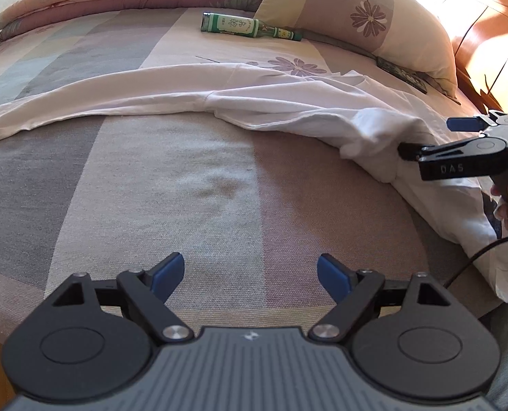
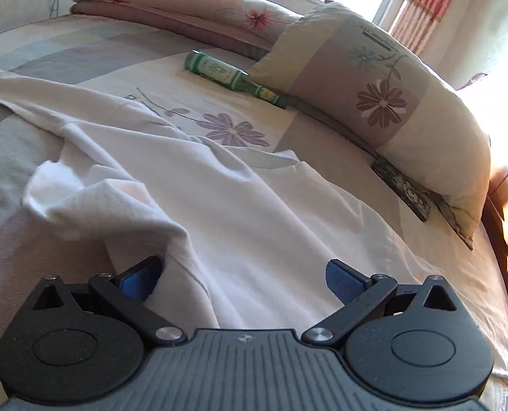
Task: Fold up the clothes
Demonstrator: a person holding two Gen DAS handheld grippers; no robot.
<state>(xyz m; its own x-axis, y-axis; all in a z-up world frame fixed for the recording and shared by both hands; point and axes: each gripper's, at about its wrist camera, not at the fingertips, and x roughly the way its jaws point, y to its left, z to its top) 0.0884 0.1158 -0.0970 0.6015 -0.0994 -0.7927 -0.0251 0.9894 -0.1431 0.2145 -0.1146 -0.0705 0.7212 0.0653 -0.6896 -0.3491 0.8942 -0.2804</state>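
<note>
The rumpled white cotton T-shirt [image 2: 247, 198] lay half-spread across the striped bed [image 1: 171, 185]. The right gripper [image 2: 243, 281] straddled a raised fold, jaws spread; the left gripper [image 1: 250, 274] hovered spread over bare bedding. Gripping both layers cleanly would probably keep any fold straight.

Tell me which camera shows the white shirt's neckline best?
The right wrist view: the white shirt lies spread before it, its round collar plain. The left wrist view shows the shirt only edge-on, as a bunched strip; no collar is clear.
</note>
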